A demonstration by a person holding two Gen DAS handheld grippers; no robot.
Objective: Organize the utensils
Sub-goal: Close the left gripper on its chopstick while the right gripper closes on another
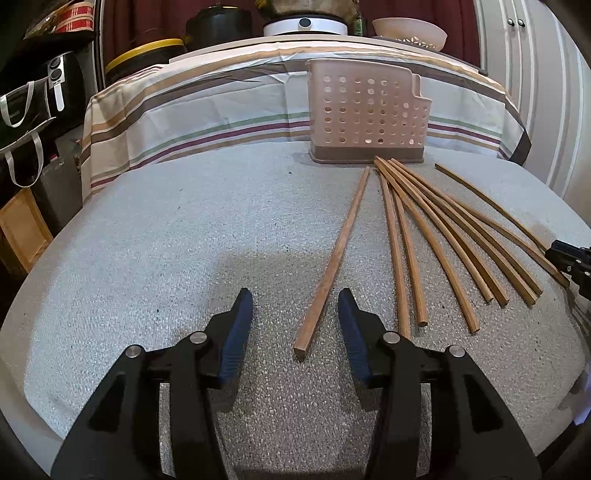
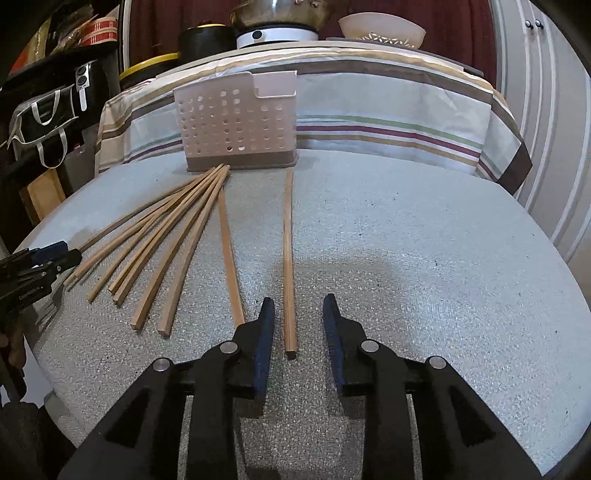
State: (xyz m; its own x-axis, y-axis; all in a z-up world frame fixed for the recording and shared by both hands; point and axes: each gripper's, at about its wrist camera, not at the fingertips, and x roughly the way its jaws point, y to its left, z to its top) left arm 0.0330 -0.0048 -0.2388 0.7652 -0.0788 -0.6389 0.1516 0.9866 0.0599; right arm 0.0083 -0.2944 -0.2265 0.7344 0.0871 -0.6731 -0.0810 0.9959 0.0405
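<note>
While both grippers' fingers gape, perforated caddy upright, chopsticks outside.

Both tongs look alike: the left tongs and right tongs have matte black angular arms with triangular cut-outs, round silver rivets at the pivots, and ribbed dark-blue pads lining the fingers.

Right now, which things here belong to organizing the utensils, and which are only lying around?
For the job: wooden chopsticks fanned out on the table; perforated holder behind them.

Just lying about: bowl, striped cloth, black bag.
</note>
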